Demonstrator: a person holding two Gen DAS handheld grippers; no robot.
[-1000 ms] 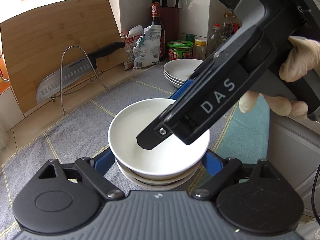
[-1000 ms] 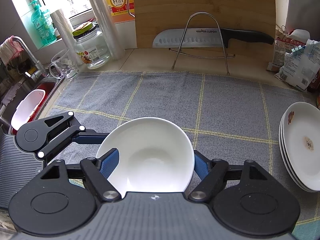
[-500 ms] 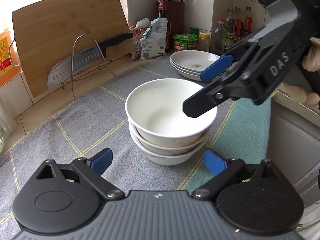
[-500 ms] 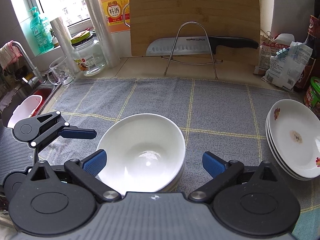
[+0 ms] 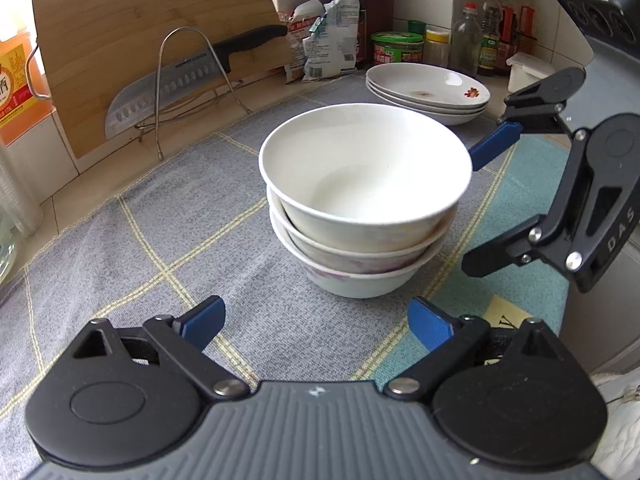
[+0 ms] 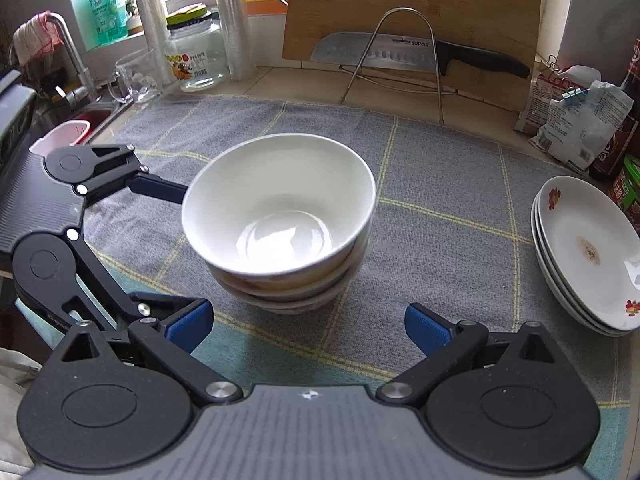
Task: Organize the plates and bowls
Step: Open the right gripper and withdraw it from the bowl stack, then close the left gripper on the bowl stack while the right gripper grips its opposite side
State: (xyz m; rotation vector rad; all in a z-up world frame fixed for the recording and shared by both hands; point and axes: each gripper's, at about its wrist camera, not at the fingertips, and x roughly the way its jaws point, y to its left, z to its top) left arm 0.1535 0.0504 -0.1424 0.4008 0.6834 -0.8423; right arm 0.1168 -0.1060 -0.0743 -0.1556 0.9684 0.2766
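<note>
White porcelain dominates my tabletop [image 6: 460,136]: three bowls [image 5: 362,184] nested in one stack, sitting on the grey checked cloth [image 5: 132,236] at the middle of both wrist views, and three shallow plates [image 6: 588,252] piled in a second stack, at about 3 o'clock from the bowls in my right wrist view and at 1 o'clock behind them in my left. One cleaver [image 6: 400,54] lies across one wire rack [image 6: 400,56], in front of one bamboo cutting board [image 6: 412,8] at 12 o'clock.

My right hand-held gripper [image 6: 308,328] has its jaws spread as wide as they go, the blue pads [image 6: 424,330] just short of the bowl stack at 6 o'clock and touching nothing. My left hand-held gripper [image 5: 316,326] is likewise wide apart and empty, its pads clear of the bowls. From my right view, the left one reaches in from 9 o'clock, one finger beside the top bowl's rim; I cannot tell whether it touches.
</note>
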